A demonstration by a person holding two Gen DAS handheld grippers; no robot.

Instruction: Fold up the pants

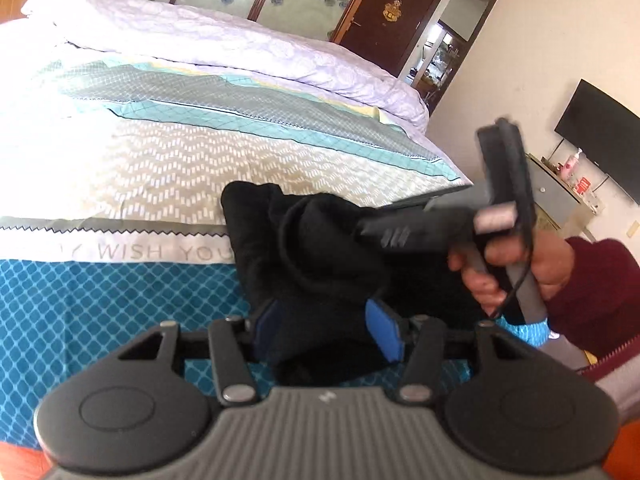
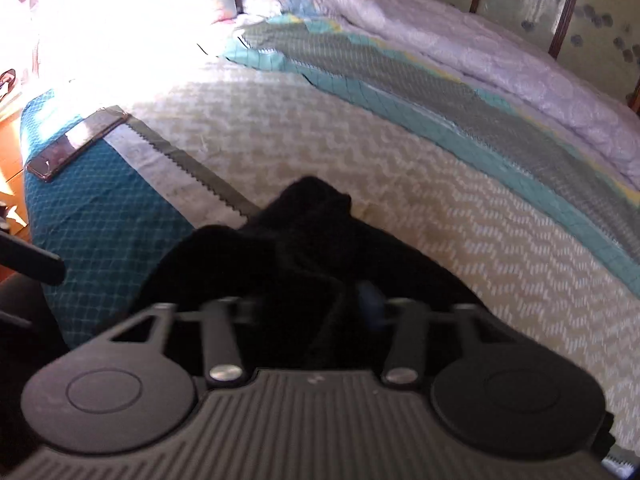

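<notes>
The black pants [image 1: 320, 248] lie bunched in a thick heap on the patterned bed cover [image 1: 120, 160], near its front edge. My left gripper [image 1: 326, 332] straddles the near end of the heap; its blue pads [image 1: 385, 334] stand apart and the right pad's inner face is uncovered. A hand in a maroon sleeve [image 1: 592, 288] holds my right gripper [image 1: 362, 232], which comes in from the right with its tips sunk into the cloth. In the right wrist view the pants [image 2: 312, 232] fill the space at my right gripper [image 2: 320, 304] and hide most of its fingers.
A dark phone [image 2: 76, 148] lies on the blue band of the cover at the left. A white quilt [image 1: 240, 40] is piled along the far side of the bed. Beyond the bed's right edge are a cabinet [image 1: 560, 188] with bottles, a wall television [image 1: 600, 136] and a dark door [image 1: 392, 12].
</notes>
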